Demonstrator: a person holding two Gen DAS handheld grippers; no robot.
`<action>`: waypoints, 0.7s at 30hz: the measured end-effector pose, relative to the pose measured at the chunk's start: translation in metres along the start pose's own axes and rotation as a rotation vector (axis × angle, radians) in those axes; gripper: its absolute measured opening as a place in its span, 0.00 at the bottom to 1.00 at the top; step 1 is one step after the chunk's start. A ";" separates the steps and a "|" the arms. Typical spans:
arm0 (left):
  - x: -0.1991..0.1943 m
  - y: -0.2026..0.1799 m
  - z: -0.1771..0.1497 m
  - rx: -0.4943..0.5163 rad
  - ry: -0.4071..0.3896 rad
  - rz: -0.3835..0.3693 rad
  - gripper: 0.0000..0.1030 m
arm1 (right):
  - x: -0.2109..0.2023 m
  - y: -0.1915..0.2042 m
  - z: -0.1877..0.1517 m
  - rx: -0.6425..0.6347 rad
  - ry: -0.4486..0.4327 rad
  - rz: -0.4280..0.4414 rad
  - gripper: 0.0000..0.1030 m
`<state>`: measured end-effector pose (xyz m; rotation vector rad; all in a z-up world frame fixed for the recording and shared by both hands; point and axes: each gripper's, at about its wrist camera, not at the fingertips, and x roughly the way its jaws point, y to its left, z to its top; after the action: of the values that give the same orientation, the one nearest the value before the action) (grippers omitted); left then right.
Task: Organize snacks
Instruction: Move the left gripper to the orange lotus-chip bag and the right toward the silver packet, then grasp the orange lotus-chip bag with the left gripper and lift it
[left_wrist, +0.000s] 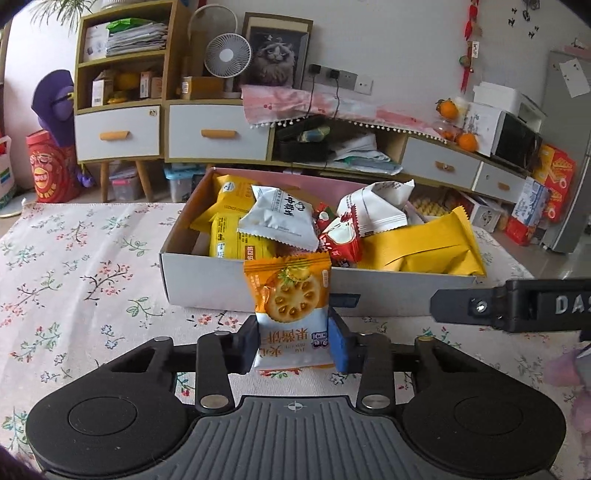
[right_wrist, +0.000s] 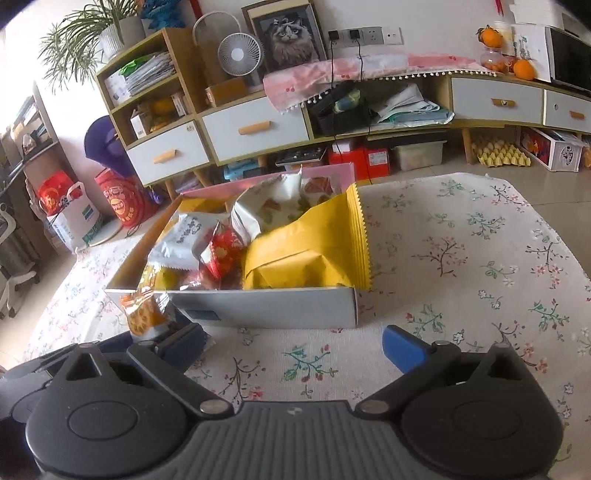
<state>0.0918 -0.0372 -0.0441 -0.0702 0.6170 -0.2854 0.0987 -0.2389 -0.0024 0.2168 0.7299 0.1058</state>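
An orange cracker packet (left_wrist: 291, 302) stands upright just in front of the white cardboard box (left_wrist: 207, 284), and my left gripper (left_wrist: 294, 332) is shut on its lower half. The box (right_wrist: 280, 306) holds several snacks: a big yellow packet (right_wrist: 303, 251), a white packet (left_wrist: 280, 218) and a red one (left_wrist: 340, 236). In the right wrist view the orange packet (right_wrist: 144, 317) shows at the box's near left corner. My right gripper (right_wrist: 293, 343) hangs open over the cloth before the box, nothing between its fingers. Part of it (left_wrist: 517, 306) juts in from the right in the left wrist view.
The box sits on a table under a floral cloth (right_wrist: 461, 258), with bare cloth to its left and right. Behind the table stands a low cabinet with white drawers (left_wrist: 218, 131), a small fan (left_wrist: 227, 55) and oranges (left_wrist: 465, 140). Bags and boxes crowd the floor.
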 end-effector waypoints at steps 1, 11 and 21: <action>0.000 0.000 0.002 0.003 0.016 -0.006 0.33 | 0.000 0.000 0.000 -0.004 0.000 0.002 0.88; -0.015 0.026 0.021 0.006 0.198 0.060 0.17 | 0.014 0.019 -0.008 -0.091 0.024 0.055 0.88; -0.013 0.058 0.021 -0.067 0.250 0.081 0.24 | 0.035 0.057 -0.010 -0.304 0.007 0.027 0.77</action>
<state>0.1075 0.0219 -0.0285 -0.0747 0.8757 -0.1960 0.1164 -0.1759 -0.0188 -0.0642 0.7087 0.2408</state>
